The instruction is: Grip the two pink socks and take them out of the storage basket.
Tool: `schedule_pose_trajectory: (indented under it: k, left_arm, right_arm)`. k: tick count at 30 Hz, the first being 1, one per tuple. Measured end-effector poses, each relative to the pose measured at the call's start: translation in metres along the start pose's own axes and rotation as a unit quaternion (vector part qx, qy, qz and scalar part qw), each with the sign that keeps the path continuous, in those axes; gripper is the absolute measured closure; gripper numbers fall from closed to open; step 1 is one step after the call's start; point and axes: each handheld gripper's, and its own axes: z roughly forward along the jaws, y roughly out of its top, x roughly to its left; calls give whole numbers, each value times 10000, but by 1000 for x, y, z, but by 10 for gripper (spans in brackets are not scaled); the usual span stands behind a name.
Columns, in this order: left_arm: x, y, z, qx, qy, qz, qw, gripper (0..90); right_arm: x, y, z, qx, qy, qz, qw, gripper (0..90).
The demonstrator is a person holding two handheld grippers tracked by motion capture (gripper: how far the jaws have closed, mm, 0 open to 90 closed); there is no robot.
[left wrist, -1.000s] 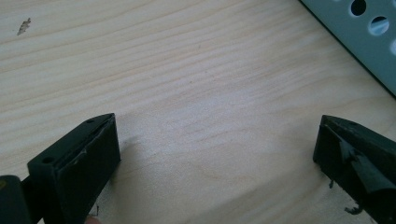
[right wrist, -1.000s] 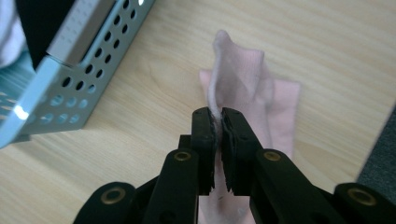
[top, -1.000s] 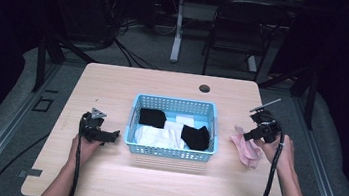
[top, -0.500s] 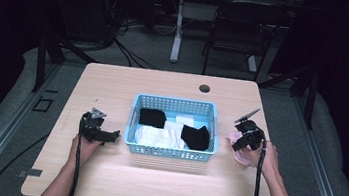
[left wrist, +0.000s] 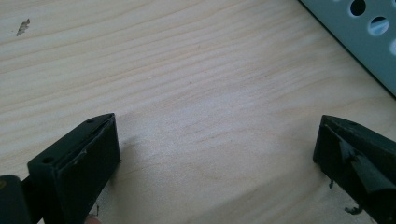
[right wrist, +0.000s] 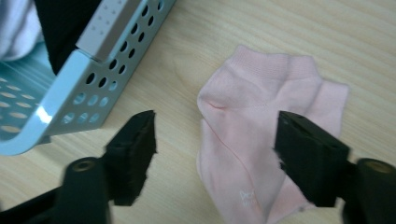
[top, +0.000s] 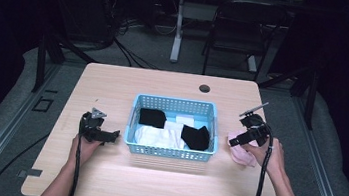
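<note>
A pink sock (right wrist: 261,121) lies flat on the wooden table just right of a light blue basket (top: 170,152). My right gripper (right wrist: 215,140) hovers over the sock with its jaws open and nothing between them; in the high view the right gripper (top: 233,141) sits at the basket's right side above the pink sock (top: 241,154). The basket holds black socks (top: 196,137) and white socks (top: 155,136). My left gripper (top: 113,136) rests open on bare wood left of the basket, and its view (left wrist: 215,154) has the basket wall (left wrist: 369,42) at the upper right.
A dark round grommet (top: 204,88) is set in the table near its far edge. A chair (top: 235,32) and cables stand on the floor beyond the table. Bare wood (top: 113,90) spreads around the basket on the left and front.
My right gripper has moved left and down from the table's right side to just over the pink sock beside the basket. The left gripper has stayed put.
</note>
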Motion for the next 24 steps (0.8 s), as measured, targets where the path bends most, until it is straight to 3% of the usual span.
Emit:
schedule_pose_trajectory:
  k: [2, 3, 4, 7, 10, 14, 24]
  left_arm:
    - [0, 0, 0, 0, 6, 9, 10000, 5]
    - [0, 0, 0, -1, 5, 9, 10000, 5]
    - [0, 0, 0, -2, -1, -1, 10000, 5]
    - [0, 0, 0, -1, 6, 9, 10000, 5]
    - [0, 0, 0, -1, 6, 9, 10000, 5]
    - [0, 0, 0, -4, 5, 7, 10000, 5]
    - [0, 0, 0, -6, 8, -15, 10000, 5]
  right_arm:
    - [0, -1, -4, -34, 11, -24, 10000, 240]
    - [1, -3, -7, -157, 5, 74, 9998, 209]
    - [1, -4, -13, -120, -19, -11, 9999, 179]
    - [2, -15, -30, -382, 14, -53, 9993, 131]
    - [2, -21, -37, -425, 70, -62, 9991, 79]
    - [6, -40, -45, -484, -42, -94, 9988, 23]
    - [6, -82, -30, -430, -46, -86, 9990, 7]
